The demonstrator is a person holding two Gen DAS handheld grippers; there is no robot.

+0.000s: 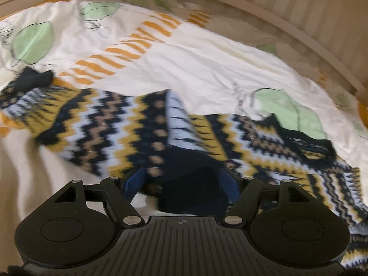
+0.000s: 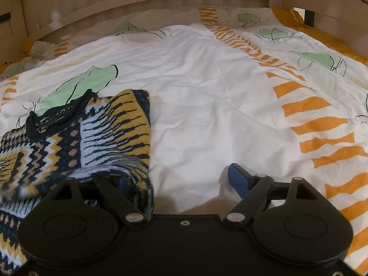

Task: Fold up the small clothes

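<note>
One bed, white duvet cover [image 2: 207,105] with green leaf prints and orange stripes, wooden slatted headboard [image 2: 147,7] behind. One small knitted sweater [image 1: 110,124], navy, mustard and white zigzag, lies spread on the cover; left view blurred, its far sleeve cut off. Left gripper [image 1: 181,184]: jaws pinching a raised sweater fold, fingertips hidden. Right gripper [image 2: 177,179]: jaws spread, bare cover between them, left fingertip under the sweater's edge.

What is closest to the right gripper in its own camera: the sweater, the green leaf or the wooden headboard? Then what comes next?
1. Patterned sweater, at the right gripper's left finger.
2. Green leaf print, just behind the sweater.
3. Wooden headboard, far back.
</note>
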